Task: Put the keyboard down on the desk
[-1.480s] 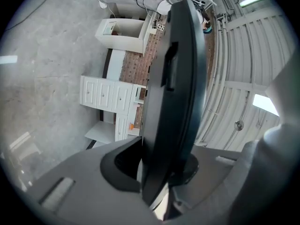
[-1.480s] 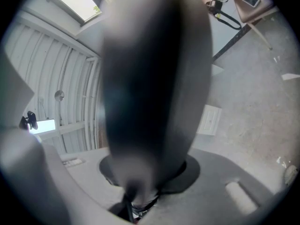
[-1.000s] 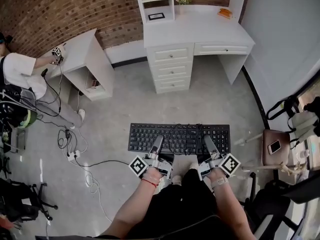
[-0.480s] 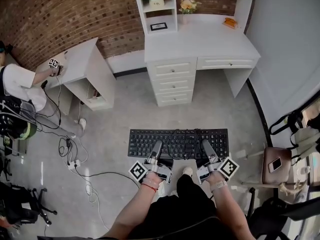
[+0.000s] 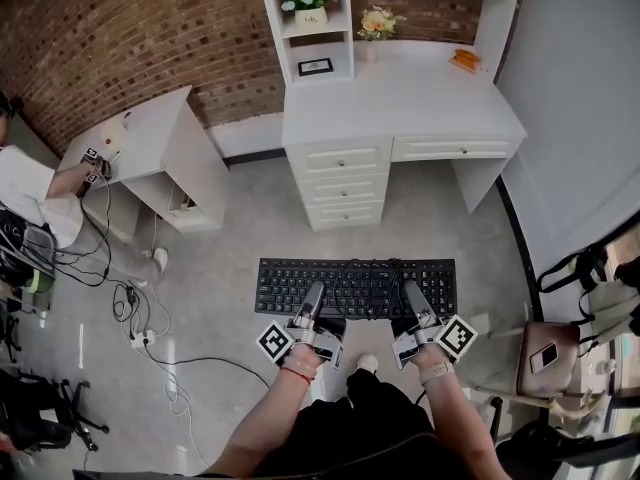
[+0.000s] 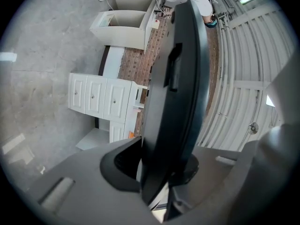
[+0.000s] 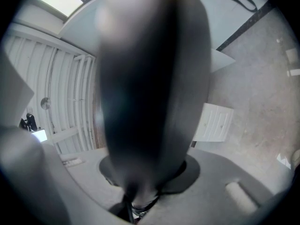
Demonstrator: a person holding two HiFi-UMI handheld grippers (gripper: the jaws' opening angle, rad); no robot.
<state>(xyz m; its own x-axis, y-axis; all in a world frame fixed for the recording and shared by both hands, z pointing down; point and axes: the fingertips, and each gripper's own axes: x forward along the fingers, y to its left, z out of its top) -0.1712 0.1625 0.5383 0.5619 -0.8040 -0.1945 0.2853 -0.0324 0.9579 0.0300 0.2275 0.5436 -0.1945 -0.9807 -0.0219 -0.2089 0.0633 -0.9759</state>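
Observation:
A black keyboard (image 5: 355, 286) hangs level in the air above the grey floor, some way short of the white desk (image 5: 400, 98). My left gripper (image 5: 313, 300) is shut on its near edge left of the middle. My right gripper (image 5: 412, 298) is shut on the near edge towards the right. In the left gripper view the keyboard (image 6: 176, 93) stands edge-on between the jaws and fills the middle. In the right gripper view the keyboard (image 7: 150, 102) is a dark blur clamped between the jaws. A black cable runs across the keys.
The desk has drawers (image 5: 338, 180) on its left and a hutch with flowers (image 5: 378, 20) and a small frame (image 5: 315, 66). A low white table (image 5: 150, 138) stands at the left, a person's arm (image 5: 45, 183) beside it. Cables (image 5: 150, 318) lie on the floor. A stool with a phone (image 5: 545, 356) stands at the right.
Both grippers have carried the keyboard forward towards the desk, which now looks nearer and larger. The grip on the keyboard is unchanged.

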